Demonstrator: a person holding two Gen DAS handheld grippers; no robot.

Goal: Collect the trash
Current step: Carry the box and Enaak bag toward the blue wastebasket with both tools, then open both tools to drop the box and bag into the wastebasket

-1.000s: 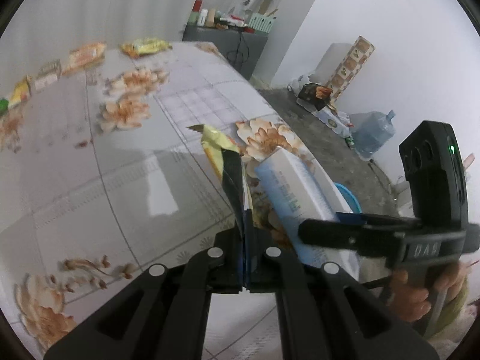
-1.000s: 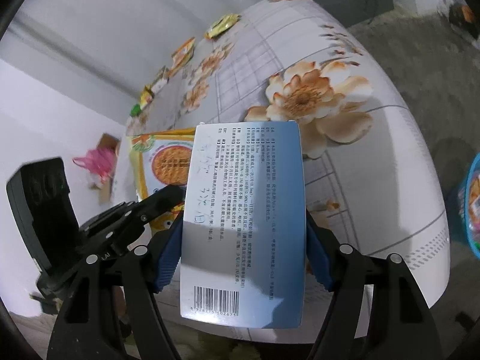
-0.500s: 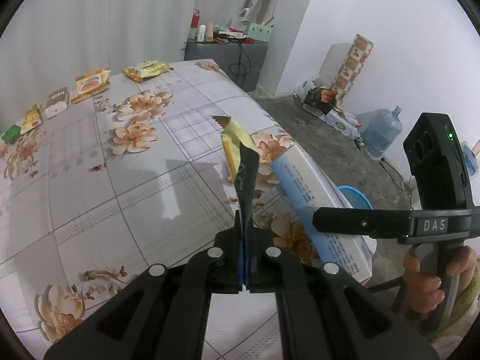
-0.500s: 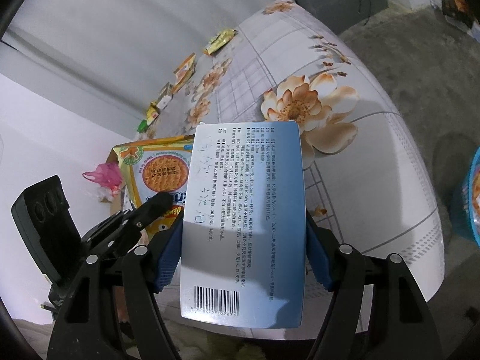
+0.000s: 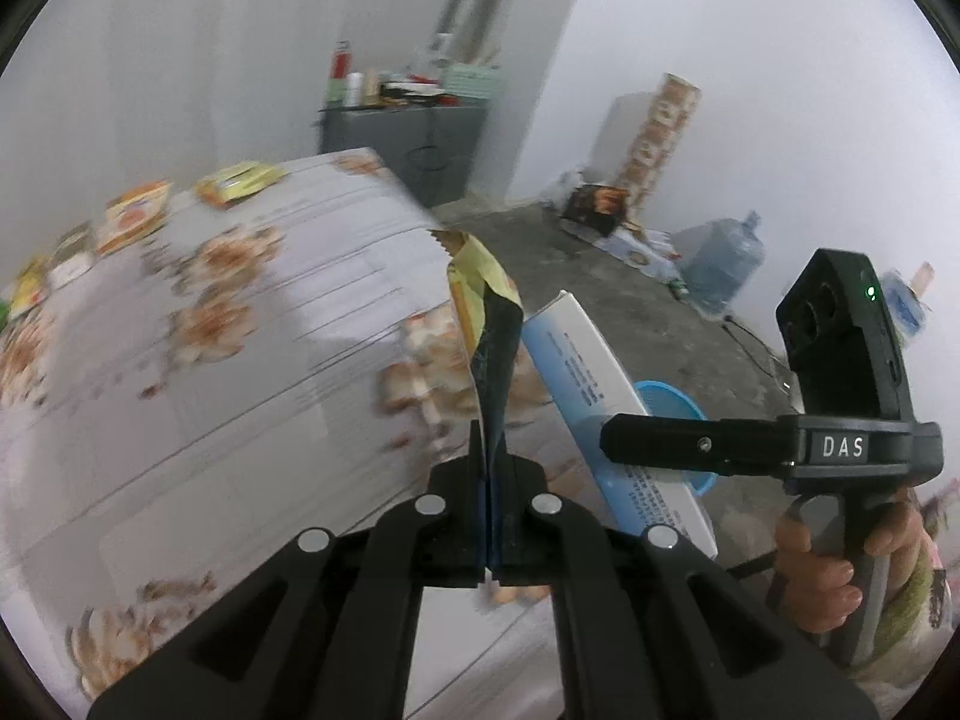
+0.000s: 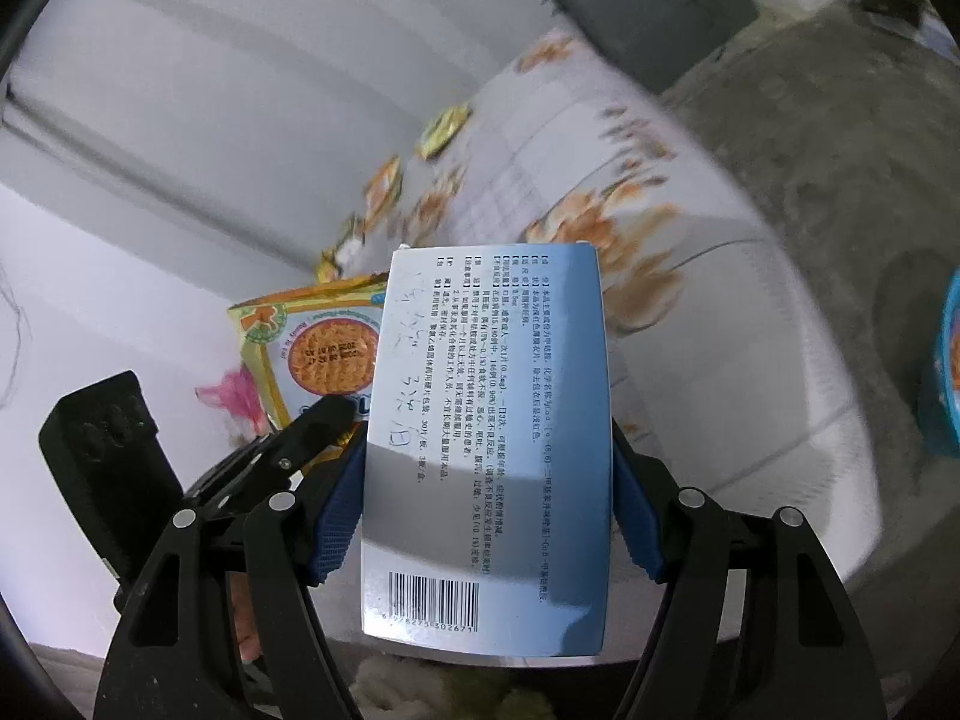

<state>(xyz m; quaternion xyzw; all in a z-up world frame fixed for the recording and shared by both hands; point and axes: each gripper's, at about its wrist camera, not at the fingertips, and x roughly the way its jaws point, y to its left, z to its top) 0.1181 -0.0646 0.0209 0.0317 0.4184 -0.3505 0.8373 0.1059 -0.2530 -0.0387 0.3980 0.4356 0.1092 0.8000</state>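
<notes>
The left tongs are pressed together on the lower edge of a flat yellow snack wrapper with an orange round print, which stands up edge-on from the pads above the table's near right part. In the right wrist view the same wrapper shows its printed face, just left of the box.

The right tongs are clamped on a flat blue-and-white cardboard box printed with black text and a barcode; the blue pads press on its two long sides, and the box points away from the camera, held above the table's near edge. From the left wrist view this box slants up just right of the wrapper, and a hand grips the right tool's handle.

The table with a white cloth printed with orange flowers carries several more small yellow and orange packets along its far left side. A round blue plastic basket sits on the grey concrete floor beyond the table's right edge.
</notes>
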